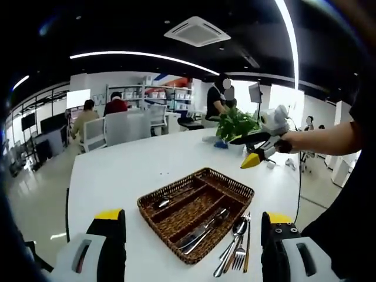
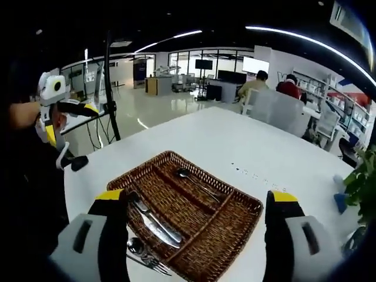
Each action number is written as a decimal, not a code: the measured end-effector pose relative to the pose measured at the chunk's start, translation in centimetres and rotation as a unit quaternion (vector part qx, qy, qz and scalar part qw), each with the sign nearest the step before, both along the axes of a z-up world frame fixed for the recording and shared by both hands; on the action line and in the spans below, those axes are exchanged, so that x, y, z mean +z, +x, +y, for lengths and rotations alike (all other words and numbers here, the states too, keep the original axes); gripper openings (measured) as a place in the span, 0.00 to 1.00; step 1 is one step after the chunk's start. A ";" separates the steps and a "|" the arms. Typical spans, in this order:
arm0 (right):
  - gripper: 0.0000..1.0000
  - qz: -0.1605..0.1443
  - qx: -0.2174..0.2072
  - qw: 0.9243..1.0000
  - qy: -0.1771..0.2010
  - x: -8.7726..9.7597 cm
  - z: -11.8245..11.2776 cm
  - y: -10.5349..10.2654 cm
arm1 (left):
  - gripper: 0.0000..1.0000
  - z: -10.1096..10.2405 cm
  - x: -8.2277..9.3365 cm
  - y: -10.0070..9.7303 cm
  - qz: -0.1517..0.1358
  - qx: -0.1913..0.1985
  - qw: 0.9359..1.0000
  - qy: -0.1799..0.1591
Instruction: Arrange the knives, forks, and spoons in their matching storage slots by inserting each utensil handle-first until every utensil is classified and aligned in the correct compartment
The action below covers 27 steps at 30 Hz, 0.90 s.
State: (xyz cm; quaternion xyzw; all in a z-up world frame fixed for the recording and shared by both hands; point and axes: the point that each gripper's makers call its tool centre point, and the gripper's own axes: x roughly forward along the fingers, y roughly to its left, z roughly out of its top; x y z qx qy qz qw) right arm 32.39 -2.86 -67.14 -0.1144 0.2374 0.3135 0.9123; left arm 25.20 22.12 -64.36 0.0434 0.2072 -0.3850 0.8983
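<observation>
Utensils (image 1: 236, 249) lie loose on the desk (image 1: 117, 176) just beside the tray (image 1: 197, 211), which sits near the desk's edge with bare surface beyond it. Knives (image 2: 154, 226) and a spoon (image 2: 197, 182) rest in tray slots. Both grippers (image 1: 194, 235) (image 2: 197, 220) hover with jaws spread, empty; the right view cuts off the loose utensils.

We are in an open-plan office: a wide white table (image 1: 135, 164), people seated on white chairs (image 1: 94, 132) at desks, shelves (image 1: 167, 94) of boxes by the wall, screens (image 2: 204, 64) near glass partitions, a ceiling air vent (image 1: 197, 30) and long strip lights (image 1: 141, 56).
</observation>
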 end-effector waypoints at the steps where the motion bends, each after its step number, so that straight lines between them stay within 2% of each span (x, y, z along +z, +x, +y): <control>1: 0.99 0.001 -0.006 1.000 0.002 0.0 -0.3 -0.6 | 1.00 0.0 -0.1 -0.1 0.001 0.000 1.000 0.000; 9: 0.99 -0.003 -0.029 1.000 0.010 0.8 -2.5 -3.6 | 1.00 -0.7 -0.1 -1.0 0.003 -0.001 1.000 0.005; 15: 0.99 -0.001 -0.038 0.999 0.022 1.8 -4.5 -5.0 | 1.00 -0.3 -0.4 -0.8 0.002 0.031 0.999 0.006; 19: 0.99 -0.001 -0.034 0.999 0.031 1.8 -5.4 -6.0 | 1.00 -0.7 -0.8 -1.4 0.007 0.043 0.999 0.006; 21: 0.99 -0.002 -0.028 0.999 0.028 1.6 -6.1 -6.6 | 1.00 -1.3 -1.5 -2.2 0.010 0.046 0.999 0.020; 27: 0.99 0.006 -0.025 0.998 0.050 1.2 -7.3 -7.5 | 1.00 -2.5 -1.5 -3.1 -0.008 0.056 0.998 0.029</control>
